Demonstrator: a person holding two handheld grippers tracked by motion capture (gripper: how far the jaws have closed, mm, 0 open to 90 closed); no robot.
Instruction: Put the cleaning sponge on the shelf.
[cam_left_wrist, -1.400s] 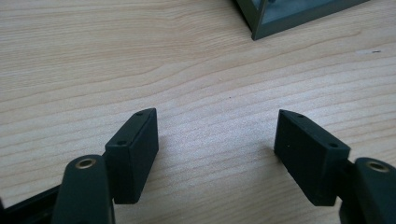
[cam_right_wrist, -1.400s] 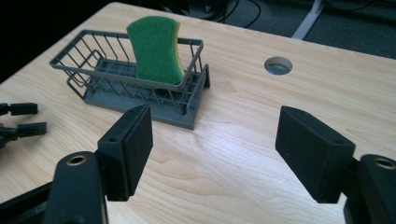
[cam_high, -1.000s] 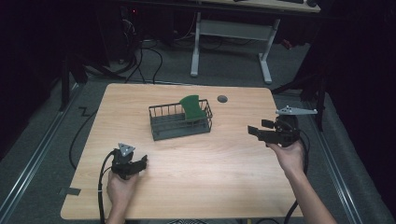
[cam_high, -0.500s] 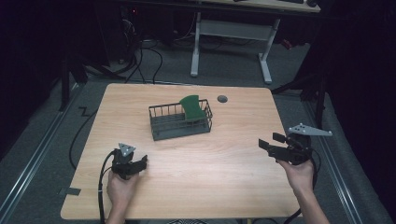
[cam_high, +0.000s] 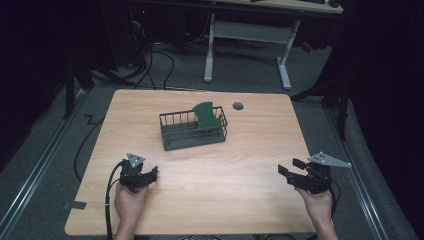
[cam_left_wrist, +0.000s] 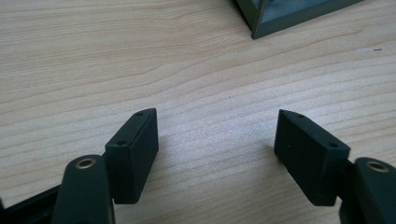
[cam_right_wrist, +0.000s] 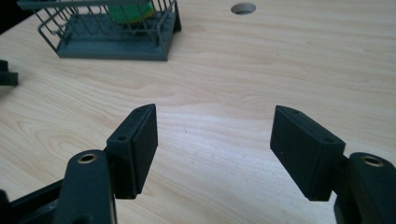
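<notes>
1. Green board (cam_high: 205, 114) stands tilted inside the wire basket (cam_high: 192, 131), at its right end, on the desk (cam_high: 250, 150).
2. Left tongs (cam_high: 150, 174) rest near-left of the basket, jaws apart, empty.
3. Right tongs (cam_high: 289, 168) sit near-right of it, jaws apart, empty.

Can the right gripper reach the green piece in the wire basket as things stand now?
Probably yes: the right gripper is open, bare table lies between, and the green piece stands above the basket rim.
</notes>
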